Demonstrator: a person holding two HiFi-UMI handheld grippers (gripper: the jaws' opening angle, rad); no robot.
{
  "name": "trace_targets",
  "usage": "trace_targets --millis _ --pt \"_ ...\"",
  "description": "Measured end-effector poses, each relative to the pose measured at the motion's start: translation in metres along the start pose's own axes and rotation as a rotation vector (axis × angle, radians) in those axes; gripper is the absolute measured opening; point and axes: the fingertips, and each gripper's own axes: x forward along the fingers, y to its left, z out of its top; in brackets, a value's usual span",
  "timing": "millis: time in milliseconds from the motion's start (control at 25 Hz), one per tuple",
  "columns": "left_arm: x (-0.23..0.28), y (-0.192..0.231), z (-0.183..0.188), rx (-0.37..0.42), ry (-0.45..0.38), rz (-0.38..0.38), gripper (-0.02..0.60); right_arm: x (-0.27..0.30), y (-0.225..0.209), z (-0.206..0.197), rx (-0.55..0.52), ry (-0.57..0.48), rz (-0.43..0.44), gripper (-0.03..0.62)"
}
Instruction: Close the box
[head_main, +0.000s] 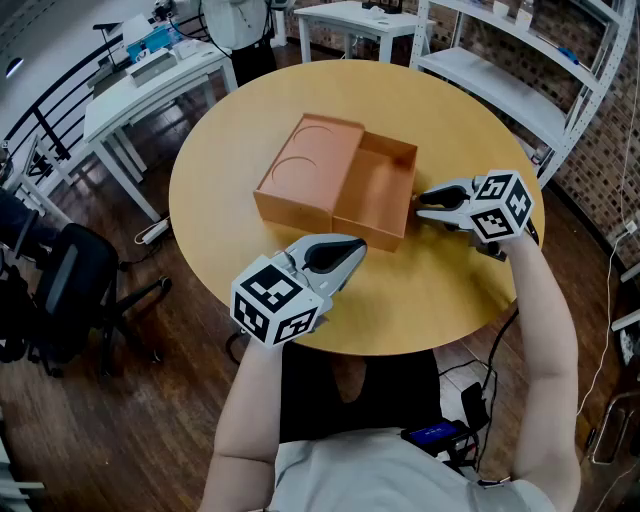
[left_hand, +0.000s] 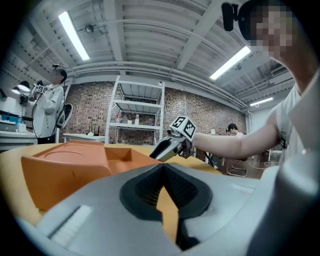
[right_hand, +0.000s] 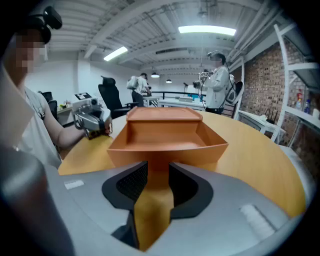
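An orange box lies in the middle of the round wooden table (head_main: 450, 290). Its tray (head_main: 378, 188) stands uncovered on the right. The lid (head_main: 305, 165), with a curved groove on top, sits offset to the left and covers only the tray's left part. My left gripper (head_main: 358, 247) hovers just off the tray's near wall, shut with nothing in it. My right gripper (head_main: 420, 203) points at the tray's right wall from close by, open and empty. In the right gripper view the tray (right_hand: 167, 145) lies straight ahead of the jaws, with the lid (right_hand: 162, 114) behind it.
White tables (head_main: 150, 80) stand beyond the round table at the back left, and metal shelving (head_main: 520, 90) runs along the brick wall on the right. A black office chair (head_main: 70, 290) stands on the floor at the left. People stand far off in both gripper views.
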Motion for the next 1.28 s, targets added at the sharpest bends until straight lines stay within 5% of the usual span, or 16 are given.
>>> trace_targets --millis 280,360,1280 --pt "0.000 0.002 0.001 0.006 0.003 -0.001 0.000 0.025 -0.028 -0.011 -0.002 0.140 -0.013 0.126" --pt "0.000 0.001 0.001 0.006 0.003 -0.001 0.000 0.026 -0.031 -0.008 -0.007 0.139 -0.026 0.081" --pt "0.002 0.002 0.000 0.007 0.009 0.000 0.000 0.108 -0.026 0.064 -0.018 0.082 -0.010 0.080"
